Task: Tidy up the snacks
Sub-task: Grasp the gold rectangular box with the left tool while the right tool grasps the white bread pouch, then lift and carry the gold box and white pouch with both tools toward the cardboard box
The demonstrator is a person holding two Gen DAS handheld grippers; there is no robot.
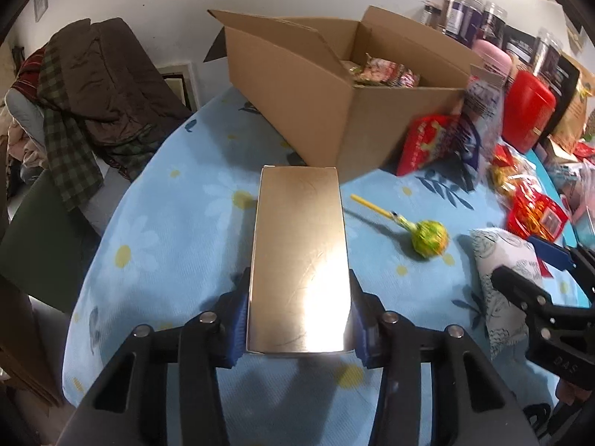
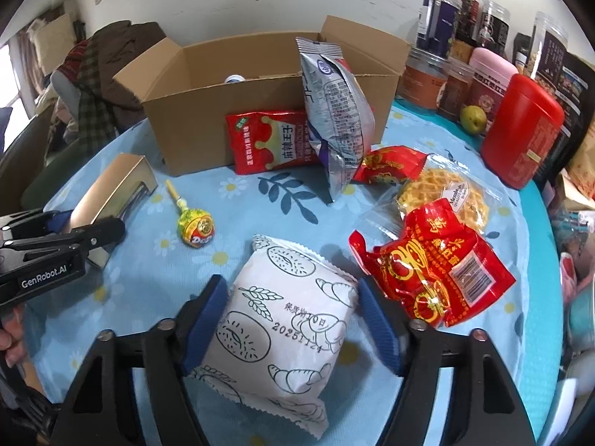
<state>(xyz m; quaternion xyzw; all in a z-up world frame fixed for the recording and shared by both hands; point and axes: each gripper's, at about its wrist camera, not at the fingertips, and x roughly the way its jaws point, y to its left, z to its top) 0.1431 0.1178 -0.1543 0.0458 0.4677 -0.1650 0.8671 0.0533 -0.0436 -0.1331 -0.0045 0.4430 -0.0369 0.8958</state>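
My left gripper (image 1: 299, 312) is shut on a shiny gold box (image 1: 300, 260), held over the blue flowered tablecloth in front of an open cardboard box (image 1: 334, 111) with snack packets inside. My right gripper (image 2: 293, 319) is shut on a white bread packet (image 2: 286, 323) with line drawings. That packet also shows in the left wrist view (image 1: 498, 271). A green lollipop (image 1: 427, 238) lies on the cloth between the two grippers. The gold box (image 2: 111, 189) and the lollipop (image 2: 193, 223) show at the left of the right wrist view.
Loose snacks lie right of the cardboard box (image 2: 260, 85): a red packet (image 2: 267, 141), a silver bag (image 2: 334, 119) leaning on the box, a waffle packet (image 2: 446, 193), a red candy bag (image 2: 435, 271). A red tin (image 2: 520, 137) and jars (image 2: 438, 18) stand behind. Clothes (image 1: 93, 85) hang at left.
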